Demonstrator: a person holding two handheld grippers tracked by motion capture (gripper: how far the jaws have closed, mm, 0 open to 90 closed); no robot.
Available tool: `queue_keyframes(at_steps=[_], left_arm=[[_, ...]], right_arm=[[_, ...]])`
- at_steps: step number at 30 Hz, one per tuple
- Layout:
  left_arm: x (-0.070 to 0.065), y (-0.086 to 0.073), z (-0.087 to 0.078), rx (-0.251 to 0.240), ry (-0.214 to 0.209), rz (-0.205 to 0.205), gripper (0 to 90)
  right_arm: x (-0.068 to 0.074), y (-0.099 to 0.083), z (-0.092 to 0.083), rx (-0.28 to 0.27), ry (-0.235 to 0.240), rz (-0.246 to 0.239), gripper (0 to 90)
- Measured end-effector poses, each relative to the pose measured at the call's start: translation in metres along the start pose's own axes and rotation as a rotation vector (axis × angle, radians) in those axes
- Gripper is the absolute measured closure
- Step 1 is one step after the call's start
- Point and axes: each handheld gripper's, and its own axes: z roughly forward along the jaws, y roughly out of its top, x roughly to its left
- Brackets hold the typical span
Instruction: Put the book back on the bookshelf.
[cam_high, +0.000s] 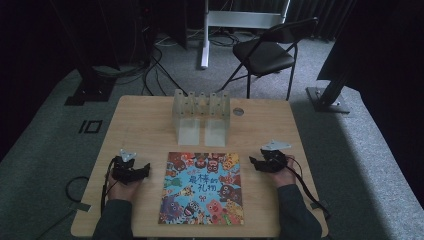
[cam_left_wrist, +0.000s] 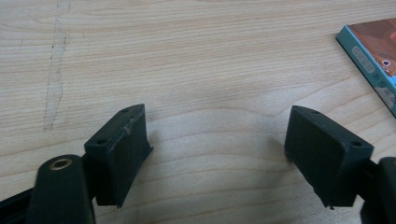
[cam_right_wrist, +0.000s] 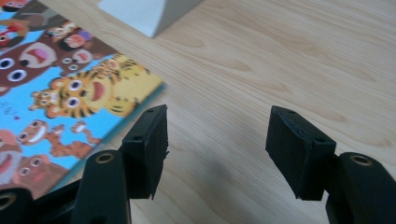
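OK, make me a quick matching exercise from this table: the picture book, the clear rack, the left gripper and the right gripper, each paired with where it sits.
Things:
1. picture book
2. clear rack
3. left gripper
4. right gripper

Places:
A. by the book's right edge, jaws apart over bare wood
B. flat at the table's near middle
C. by the book's left edge, jaws apart over bare wood
D. upright beyond the book, toward the far edge

Pairs: 1-B, 2-D, 3-C, 4-A
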Motion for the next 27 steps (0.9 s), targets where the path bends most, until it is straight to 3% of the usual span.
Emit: queue_keyframes(at_steps=[7,8,10,11,13,17,19,20,21,22,23,25,26,27], left_arm=[[-0.002,0.000,-0.004,0.007,-0.026,0.026,35.9],[-0.006,0.001,-0.007,0.025,-0.019,0.035,42.0],[-0.009,0.001,-0.010,0.031,-0.002,0.055,43.3],[-0.013,0.001,-0.015,0.025,-0.030,0.081,43.3],[-0.016,0.001,-0.018,0.012,-0.043,0.090,43.3],[-0.032,0.002,-0.028,-0.024,-0.112,0.151,41.4],[-0.049,0.000,-0.032,-0.047,-0.145,0.207,37.6],[-0.049,0.000,-0.032,-0.047,-0.145,0.207,35.5],[-0.056,-0.001,-0.034,-0.048,-0.165,0.228,35.5],[-0.066,-0.002,-0.036,-0.052,-0.204,0.255,29.7],[-0.066,-0.002,-0.036,-0.052,-0.204,0.255,29.0],[-0.078,-0.005,-0.038,-0.052,-0.238,0.295,24.8],[-0.090,-0.008,-0.042,-0.056,-0.287,0.334,22.9],[-0.090,-0.008,-0.042,-0.056,-0.287,0.334,19.7]], right_arm=[[0.012,0.012,0.006,0.007,0.032,-0.041,37.2],[0.014,0.017,0.006,0.001,0.039,-0.050,35.9],[0.015,0.019,0.006,-0.004,0.045,-0.054,35.1],[0.017,0.022,0.007,-0.008,0.050,-0.060,33.8],[0.018,0.024,0.007,-0.010,0.055,-0.061,33.1],[0.022,0.030,0.010,-0.015,0.079,-0.065,30.4],[0.023,0.031,0.012,-0.017,0.091,-0.067,29.5],[0.023,0.031,0.012,-0.017,0.091,-0.067,29.5],[0.023,0.031,0.012,-0.019,0.100,-0.069,28.9],[0.025,0.033,0.013,-0.021,0.111,-0.075,27.3],[0.026,0.033,0.014,-0.018,0.117,-0.081,26.5],[0.029,0.034,0.015,-0.015,0.128,-0.093,24.7],[0.030,0.035,0.016,-0.014,0.134,-0.097,24.2],[0.030,0.035,0.016,-0.014,0.134,-0.097,24.2]])
